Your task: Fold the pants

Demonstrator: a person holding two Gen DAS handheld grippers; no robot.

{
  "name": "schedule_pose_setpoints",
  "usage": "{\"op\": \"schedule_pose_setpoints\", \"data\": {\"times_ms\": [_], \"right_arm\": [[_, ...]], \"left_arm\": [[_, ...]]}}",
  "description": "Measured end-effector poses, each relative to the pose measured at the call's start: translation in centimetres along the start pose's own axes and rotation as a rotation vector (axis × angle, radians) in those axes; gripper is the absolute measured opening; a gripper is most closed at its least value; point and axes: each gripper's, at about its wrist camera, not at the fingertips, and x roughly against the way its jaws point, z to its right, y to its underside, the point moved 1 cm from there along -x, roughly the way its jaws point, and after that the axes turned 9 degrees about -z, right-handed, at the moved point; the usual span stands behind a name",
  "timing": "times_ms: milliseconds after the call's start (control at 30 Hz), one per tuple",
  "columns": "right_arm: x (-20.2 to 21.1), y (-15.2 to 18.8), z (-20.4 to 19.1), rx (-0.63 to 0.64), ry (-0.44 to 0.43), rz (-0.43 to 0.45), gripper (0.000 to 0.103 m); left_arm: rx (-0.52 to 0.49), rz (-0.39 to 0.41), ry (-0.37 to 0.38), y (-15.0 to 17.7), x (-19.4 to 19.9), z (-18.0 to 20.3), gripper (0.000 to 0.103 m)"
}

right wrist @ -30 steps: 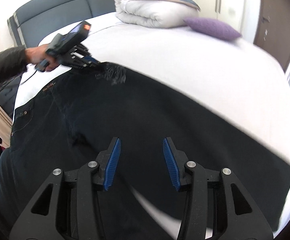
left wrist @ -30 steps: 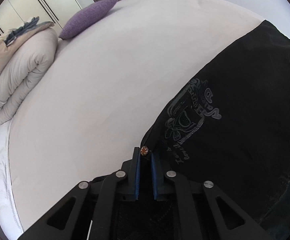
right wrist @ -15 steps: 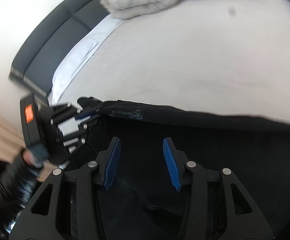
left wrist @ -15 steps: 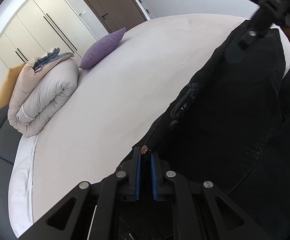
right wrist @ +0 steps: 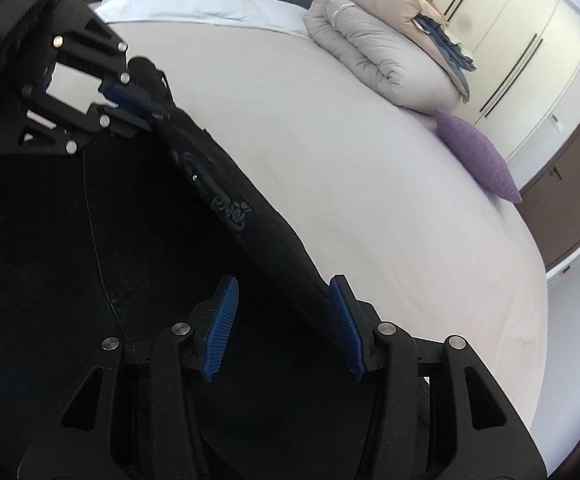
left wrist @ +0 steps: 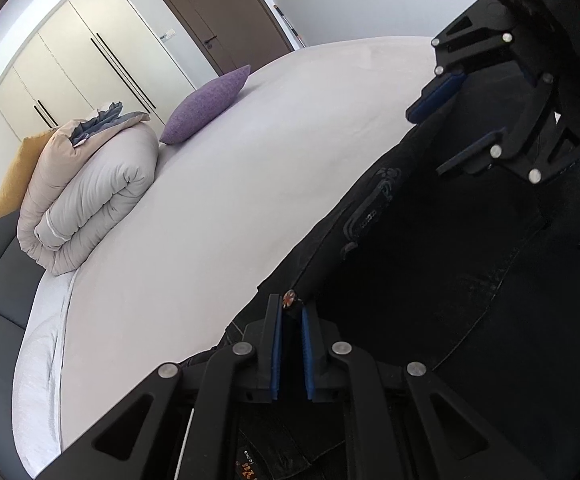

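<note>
- Since a sec ago, right gripper (right wrist: 285,320) has swung in close to the left gripper (left wrist: 290,320); pants (left wrist: 430,280) edge now raised off the bed (left wrist: 209,220).
- Left fingers clenched on waistband by the button (left wrist: 289,298).
- Right fingers spread wide, straddling the lifted edge, not yet gripping.
- Step: getting 2nd hold on the waist, prob. for a lengthwise fold.
- Next: close right on the edge, w/o slack.

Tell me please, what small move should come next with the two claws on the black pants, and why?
Probably the right claw should shut on the edge of the black denim pants that runs between its open blue pads. The left claw is already shut on the waistband near the metal button, so a second grip would let both lift the fold over the white bed.
</note>
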Motion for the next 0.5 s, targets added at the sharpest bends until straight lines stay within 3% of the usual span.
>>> {"op": "schedule_pose_setpoints", "data": {"times_ms": [67, 200, 233, 300, 400, 500], "right_arm": [[-1.3, -1.0, -0.5, 0.029, 0.038, -0.008, 0.046], [-3.6, -4.1, -1.5, 0.084, 0.029, 0.0, 0.041], [-4.4, -4.2, -1.6, 0.108, 0.03, -0.004, 0.022], [-4.6, -4.7, -1.8, 0.16, 0.052, -0.015, 0.005], [-4.6, -4.9, -2.9, 0.24, 0.084, 0.019, 0.004], [-3.6, -4.4, -5.9, 0.476, 0.242, 0.042, 0.003]], "left_arm": [[0.003, 0.004, 0.002, 0.0, 0.3, 0.0, 0.009], [0.002, 0.004, 0.009, 0.1, 0.6, -0.3, 0.009], [0.005, 0.004, 0.009, 0.1, 0.6, -0.4, 0.009], [0.013, 0.006, 0.013, 0.2, 0.8, -0.6, 0.009], [0.004, 0.013, 0.017, 0.6, 1.4, -0.6, 0.009], [-0.03, 0.019, 0.009, 1.0, 2.2, -0.1, 0.008]]}}
